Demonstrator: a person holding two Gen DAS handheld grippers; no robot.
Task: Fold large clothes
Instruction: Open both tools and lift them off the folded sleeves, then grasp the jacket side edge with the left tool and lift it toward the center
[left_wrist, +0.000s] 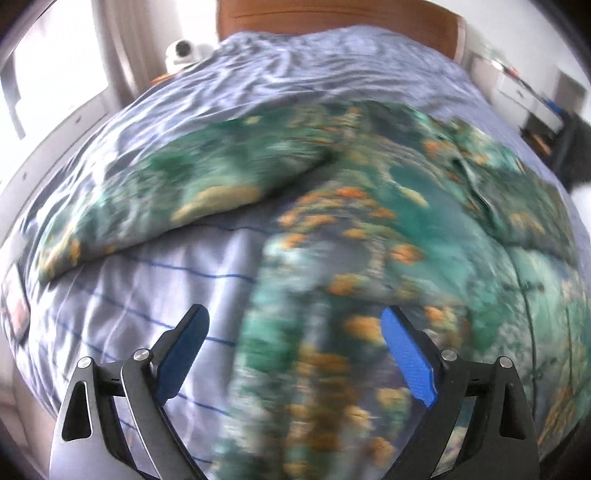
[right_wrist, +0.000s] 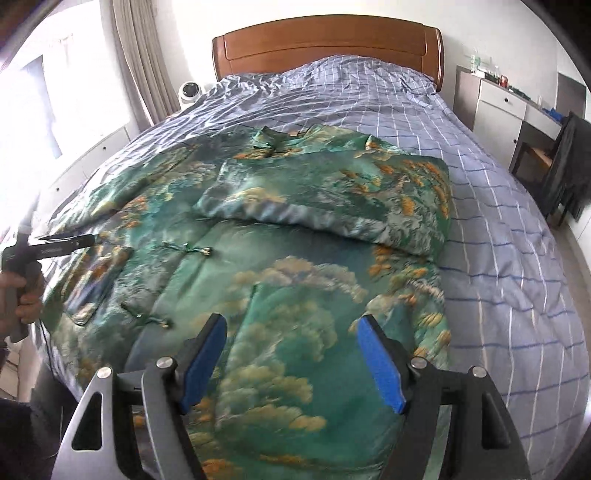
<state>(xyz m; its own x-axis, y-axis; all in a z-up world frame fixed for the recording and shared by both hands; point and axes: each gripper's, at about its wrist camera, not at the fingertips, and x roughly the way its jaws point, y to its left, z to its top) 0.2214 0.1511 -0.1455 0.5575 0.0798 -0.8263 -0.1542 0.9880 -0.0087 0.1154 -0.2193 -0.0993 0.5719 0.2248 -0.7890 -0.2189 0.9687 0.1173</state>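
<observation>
Jacket (right_wrist: 280, 280), one, green satin with orange and cloud print, lies flat across the middle of the bed (right_wrist: 517, 229), hem toward the foot edge, collar (right_wrist: 273, 142) toward the headboard (right_wrist: 325, 40). One sleeve (right_wrist: 325, 199) is folded across the chest; the other sleeve (left_wrist: 155, 195) lies spread toward the bed's left edge. Two knot fastenings visible down the front, one patch pocket (right_wrist: 96, 284) near the left edge.

Bed: one, blue checked cover, wooden headboard. No containers on it.

Right gripper (right_wrist: 291, 358): jaws apart, nothing between the blue pads, hovering over the jacket's lower front. Left gripper (left_wrist: 295, 354): jaws spread wide, empty, over the jacket's left edge where fabric meets cover; that view is motion-blurred. A hand (right_wrist: 22, 295) holds the left gripper's handle at the bed's left edge.

Off the bed: one white round device (right_wrist: 190, 90) beside the headboard, one white cabinet (right_wrist: 498, 110) on the right.
</observation>
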